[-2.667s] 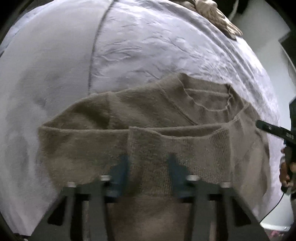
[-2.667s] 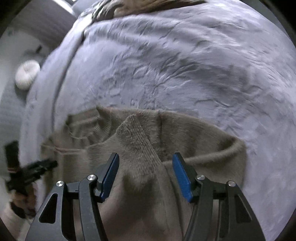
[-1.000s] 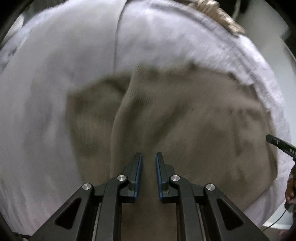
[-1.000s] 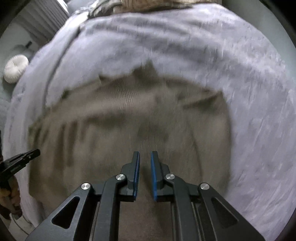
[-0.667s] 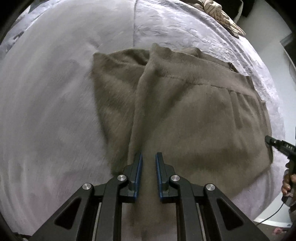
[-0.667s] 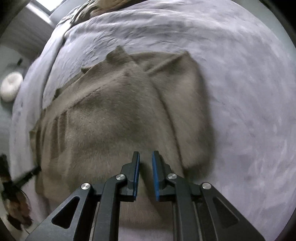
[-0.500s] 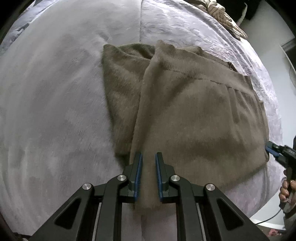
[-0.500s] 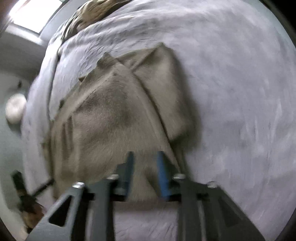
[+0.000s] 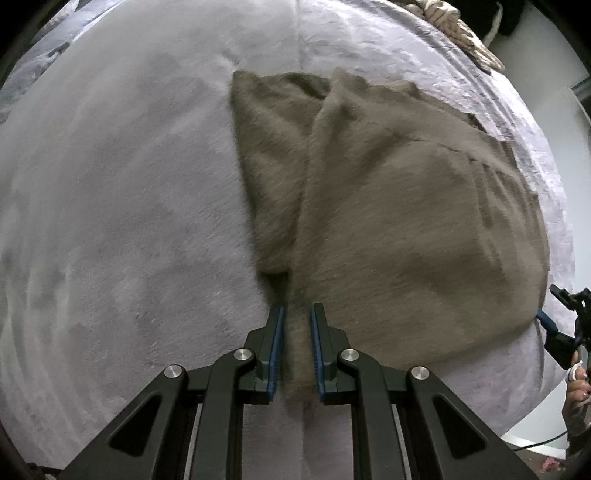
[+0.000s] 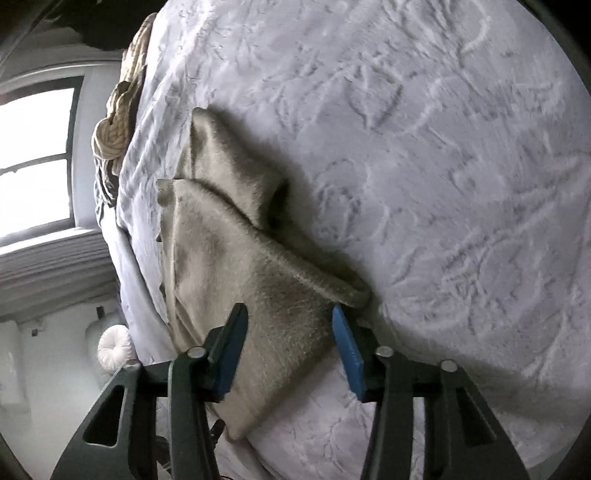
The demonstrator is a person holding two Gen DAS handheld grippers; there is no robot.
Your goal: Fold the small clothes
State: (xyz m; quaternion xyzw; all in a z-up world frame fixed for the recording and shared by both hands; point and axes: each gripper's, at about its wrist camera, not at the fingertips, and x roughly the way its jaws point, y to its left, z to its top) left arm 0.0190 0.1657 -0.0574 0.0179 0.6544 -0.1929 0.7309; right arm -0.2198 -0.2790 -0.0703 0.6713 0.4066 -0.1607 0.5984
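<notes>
- Left wrist view: we find the left gripper (image 9: pixel 297 343) with its blue pads drawn close together, pinching a narrow strip at the near edge of the brown knit garment (image 9: pixel 406 221).
- The garment lies on the pale grey bedspread (image 9: pixel 129 221), right of the middle of this view, folded over itself: a broad upper layer covers most of it, and a narrower lower layer shows along its left side.
- The fabric looks fuzzy and soft; the picture is blurred here, so we cannot read the stitch. Some ribbing or pleat lines show toward its right edge.
- At the right border we note the right gripper (image 9: pixel 554 328) just beside the garment's right edge, with part of a hand (image 9: pixel 576 387) below it.
- A beige braided item (image 9: pixel 458 29) lies at the far edge of the bedspread.
- Right wrist view: the right gripper (image 10: pixel 291 347) has its jaws apart and closing; a corner of the garment (image 10: pixel 236 266) lies between the pads, which do not press on it.
- Here the garment shows two stacked layers with a rolled fold along its right edge, near the bedspread's (image 10: pixel 443 184) left side.
- A window (image 10: pixel 37 162) and a white round cushion (image 10: pixel 114 350) stand beyond the bed.
</notes>
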